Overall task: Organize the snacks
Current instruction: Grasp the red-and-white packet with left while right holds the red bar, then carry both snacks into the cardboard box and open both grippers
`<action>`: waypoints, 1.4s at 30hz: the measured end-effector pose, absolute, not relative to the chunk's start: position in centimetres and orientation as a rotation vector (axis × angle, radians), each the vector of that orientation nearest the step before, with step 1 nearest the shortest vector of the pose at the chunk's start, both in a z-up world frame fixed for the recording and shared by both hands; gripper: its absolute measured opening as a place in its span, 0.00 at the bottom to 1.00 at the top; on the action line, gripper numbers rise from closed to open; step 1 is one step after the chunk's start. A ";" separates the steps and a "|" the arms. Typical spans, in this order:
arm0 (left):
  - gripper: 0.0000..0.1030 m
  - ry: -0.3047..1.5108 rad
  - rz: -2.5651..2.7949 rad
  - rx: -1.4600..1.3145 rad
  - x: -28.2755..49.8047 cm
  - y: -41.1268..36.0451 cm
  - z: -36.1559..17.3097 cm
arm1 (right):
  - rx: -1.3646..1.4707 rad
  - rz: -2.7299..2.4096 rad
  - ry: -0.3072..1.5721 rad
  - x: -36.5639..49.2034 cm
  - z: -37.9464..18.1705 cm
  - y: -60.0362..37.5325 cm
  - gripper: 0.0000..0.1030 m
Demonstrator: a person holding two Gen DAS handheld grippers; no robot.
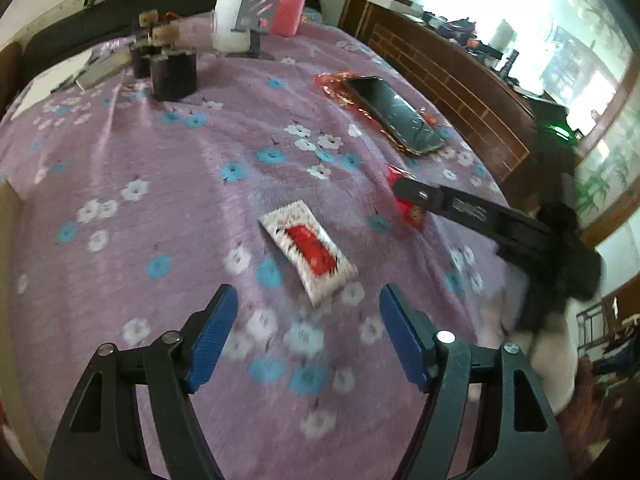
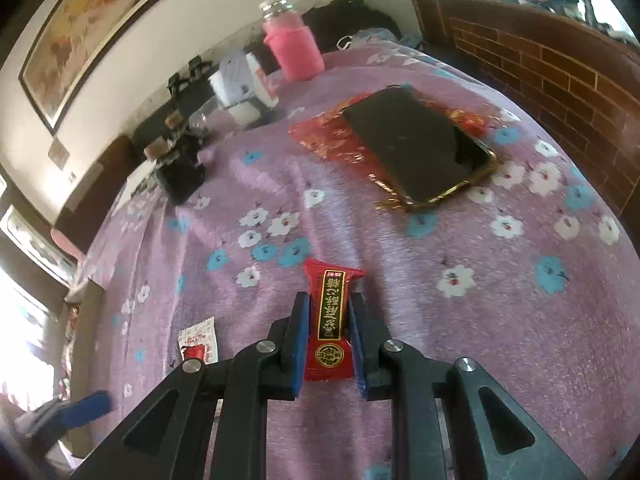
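Observation:
A red snack bar with gold lettering (image 2: 329, 320) sits between the blue pads of my right gripper (image 2: 330, 300), which is shut on it just above the purple flowered blanket (image 2: 480, 340). In the left wrist view the same gripper (image 1: 400, 185) comes in from the right with the red bar (image 1: 412, 211). A white packet with a red panel (image 1: 308, 256) lies flat on the blanket, just beyond my left gripper (image 1: 308, 294). That gripper is open with nothing between its pads. The white packet (image 2: 198, 344) also shows left of the right gripper.
A dark phone (image 2: 416, 152) lies on a red and gold wrapper (image 2: 328, 138) farther back. A pink-sleeved bottle (image 2: 294, 48), a white jar (image 1: 230, 26) and black holders (image 1: 174, 74) stand at the far edge. A brick-pattern wall (image 2: 560, 80) borders the right side.

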State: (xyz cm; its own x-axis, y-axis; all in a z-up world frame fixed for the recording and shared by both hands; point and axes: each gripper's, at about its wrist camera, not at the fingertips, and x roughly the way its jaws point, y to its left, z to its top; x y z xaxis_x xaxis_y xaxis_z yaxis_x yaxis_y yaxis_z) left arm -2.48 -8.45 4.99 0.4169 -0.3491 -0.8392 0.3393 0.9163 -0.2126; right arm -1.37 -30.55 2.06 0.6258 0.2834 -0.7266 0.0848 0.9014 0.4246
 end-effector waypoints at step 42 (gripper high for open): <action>0.27 0.890 -0.371 -0.028 -7.5 -2.6 8.1 | 0.423 0.183 0.781 -2.9 3.8 -29.5 0.19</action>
